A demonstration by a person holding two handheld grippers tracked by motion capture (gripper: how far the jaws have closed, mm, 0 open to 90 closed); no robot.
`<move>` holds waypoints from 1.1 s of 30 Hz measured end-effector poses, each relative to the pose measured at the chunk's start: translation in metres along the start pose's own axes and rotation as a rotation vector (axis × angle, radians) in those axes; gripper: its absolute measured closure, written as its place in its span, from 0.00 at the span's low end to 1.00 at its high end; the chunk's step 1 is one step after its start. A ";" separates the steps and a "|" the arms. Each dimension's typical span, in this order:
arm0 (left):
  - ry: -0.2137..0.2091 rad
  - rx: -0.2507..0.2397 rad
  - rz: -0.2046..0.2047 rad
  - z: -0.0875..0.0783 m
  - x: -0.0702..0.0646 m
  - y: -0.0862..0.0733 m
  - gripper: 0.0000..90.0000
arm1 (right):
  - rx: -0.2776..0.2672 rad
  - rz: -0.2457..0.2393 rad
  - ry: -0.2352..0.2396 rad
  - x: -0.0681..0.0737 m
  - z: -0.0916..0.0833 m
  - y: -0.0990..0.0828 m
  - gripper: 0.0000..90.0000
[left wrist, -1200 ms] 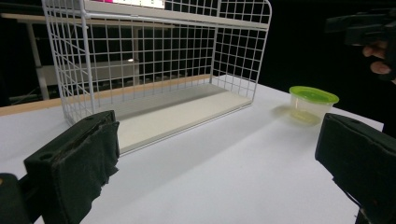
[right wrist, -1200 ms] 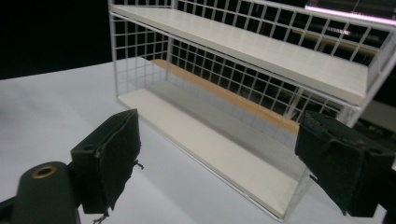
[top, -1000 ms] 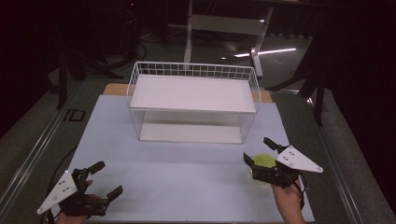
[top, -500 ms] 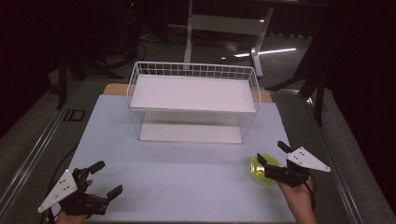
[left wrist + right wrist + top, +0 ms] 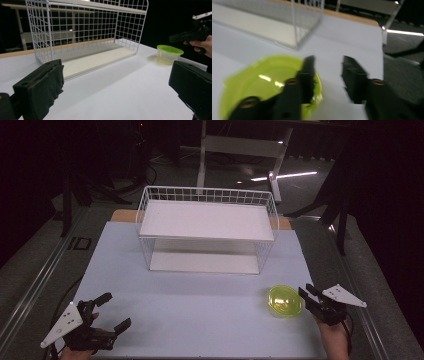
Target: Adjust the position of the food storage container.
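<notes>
A small clear container with a lime-green lid (image 5: 285, 301) stands on the white table at the front right. My right gripper (image 5: 306, 293) sits just to its right, open and apart from it. In the right gripper view the green-lidded container (image 5: 264, 82) lies low at the left, partly under one jaw, and nothing is between the jaws of the right gripper (image 5: 327, 66). My left gripper (image 5: 116, 311) rests open at the front left corner. The left gripper view has its own left gripper (image 5: 117, 82) spread wide, with the container (image 5: 170, 51) far off.
A white wire rack with two shelves (image 5: 207, 227) stands at the middle back of the table; its lower shelf (image 5: 95, 58) is bare. The table's right edge (image 5: 307, 270) runs close to the container. Dark floor and a stand (image 5: 272, 175) lie beyond.
The right gripper carried the green-lidded container down and toward the front right, let go of it, and now sits open beside it. The left gripper has barely moved.
</notes>
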State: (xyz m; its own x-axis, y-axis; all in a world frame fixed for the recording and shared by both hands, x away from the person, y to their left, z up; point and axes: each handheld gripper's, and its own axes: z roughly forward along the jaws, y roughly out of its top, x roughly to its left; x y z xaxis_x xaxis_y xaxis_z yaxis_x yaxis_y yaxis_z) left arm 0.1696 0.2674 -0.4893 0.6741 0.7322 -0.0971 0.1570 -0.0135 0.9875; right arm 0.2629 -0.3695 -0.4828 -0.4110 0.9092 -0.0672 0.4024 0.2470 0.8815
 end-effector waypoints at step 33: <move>0.015 0.013 0.018 0.000 -0.002 -0.001 0.01 | 0.244 0.009 0.188 0.048 0.051 -0.019 1.00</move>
State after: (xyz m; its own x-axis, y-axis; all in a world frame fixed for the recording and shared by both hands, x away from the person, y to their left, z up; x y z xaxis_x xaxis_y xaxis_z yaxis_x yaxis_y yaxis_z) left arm 0.1679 0.2665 -0.4896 0.6658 0.7421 -0.0774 0.1541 -0.0353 0.9874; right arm 0.2769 -0.3135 -0.5266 -0.5415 0.8393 0.0480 0.5822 0.3332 0.7417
